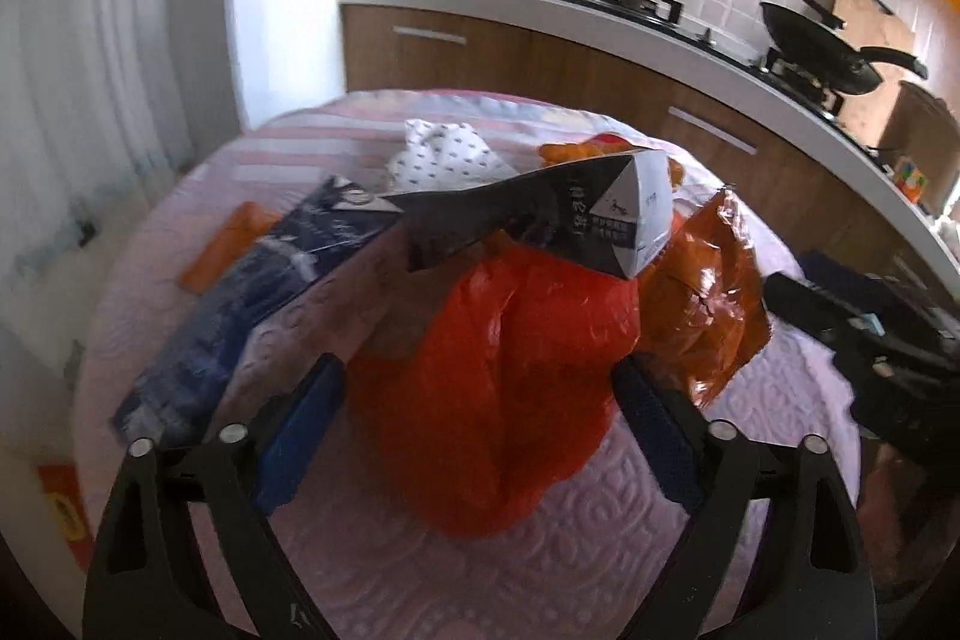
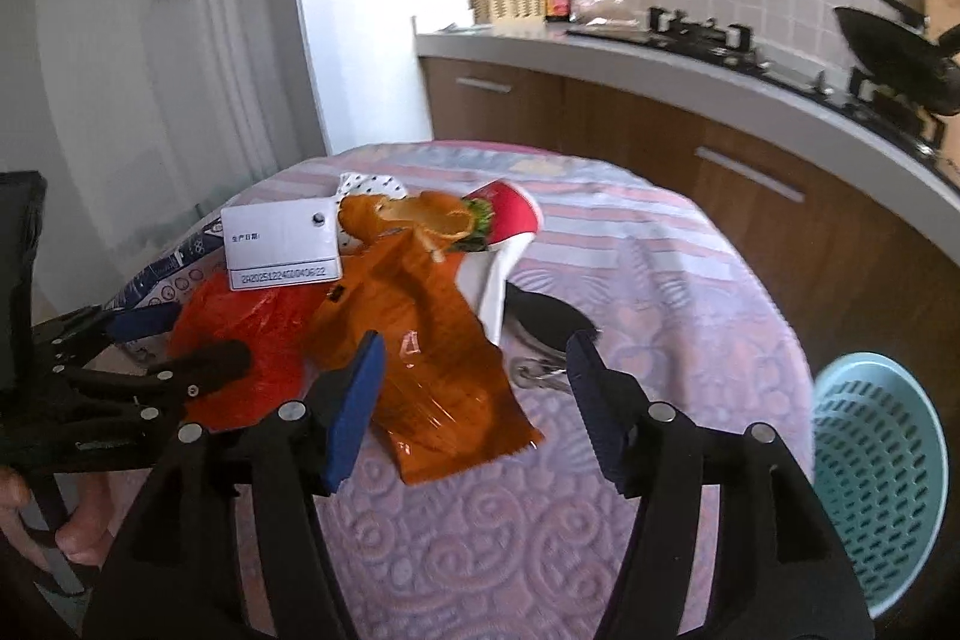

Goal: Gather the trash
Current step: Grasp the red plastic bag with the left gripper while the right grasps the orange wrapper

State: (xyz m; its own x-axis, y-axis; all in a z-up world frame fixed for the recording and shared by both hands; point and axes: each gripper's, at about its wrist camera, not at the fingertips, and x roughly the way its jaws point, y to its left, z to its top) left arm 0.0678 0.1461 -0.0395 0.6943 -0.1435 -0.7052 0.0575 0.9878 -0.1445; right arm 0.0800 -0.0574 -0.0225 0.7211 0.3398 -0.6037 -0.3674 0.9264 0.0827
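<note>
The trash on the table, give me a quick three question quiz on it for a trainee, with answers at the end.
1. True or false: the left gripper is shut on the red bag.
2. Which item lies between the open fingers of the right gripper? A) orange wrapper B) carton C) dotted cloth
3. Fill in: the teal ___ sits past the table's right edge in the right wrist view.

Key: 1 false, its fingers stand open on either side of the bag. 2 A. 3 basket.
</note>
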